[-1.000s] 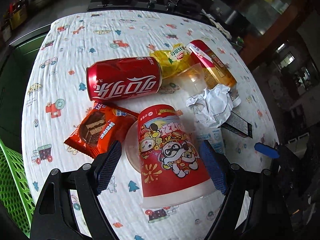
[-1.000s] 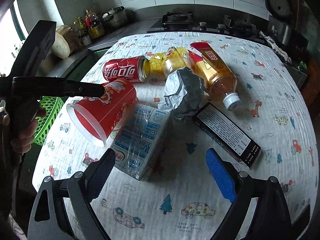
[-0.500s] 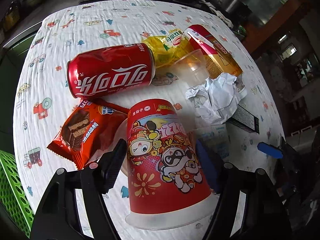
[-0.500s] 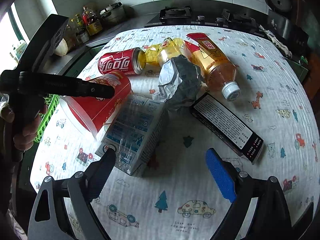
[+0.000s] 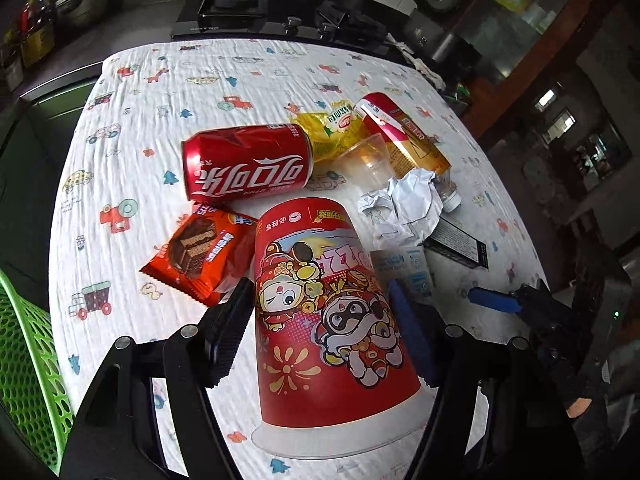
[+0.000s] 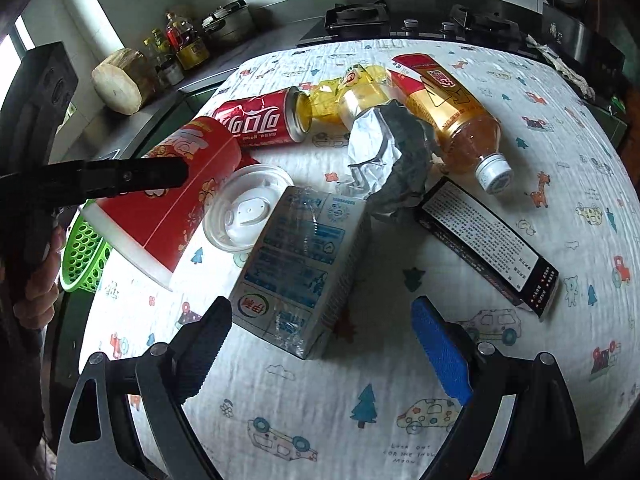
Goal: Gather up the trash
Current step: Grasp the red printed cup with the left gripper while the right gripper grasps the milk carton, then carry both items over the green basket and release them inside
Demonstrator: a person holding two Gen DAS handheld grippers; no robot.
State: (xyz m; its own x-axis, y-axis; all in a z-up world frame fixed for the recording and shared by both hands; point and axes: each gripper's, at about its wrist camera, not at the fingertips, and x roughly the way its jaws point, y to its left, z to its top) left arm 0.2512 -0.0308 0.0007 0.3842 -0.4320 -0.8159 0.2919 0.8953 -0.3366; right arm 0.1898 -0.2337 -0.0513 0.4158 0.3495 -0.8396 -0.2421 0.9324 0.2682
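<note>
My left gripper is shut on a red cartoon-printed paper cup, pads pressed to both sides, cup lifted off the table with its rim towards me. The cup also shows in the right wrist view. My right gripper is open and empty, its fingers either side of the near end of a milk carton. Around lie a red cola can, a chocolate wrapper, crumpled paper, a tea bottle, a clear cup, a black box, a yellow wrapper.
A white plastic lid lies where the cup stood. A green mesh basket stands off the table's left edge and shows in the right wrist view. A stove and a counter with bottles lie behind the table.
My left gripper closed on the red cup and lifted it, uncovering the white lid. My right gripper moved in towards the milk carton and stayed open.
</note>
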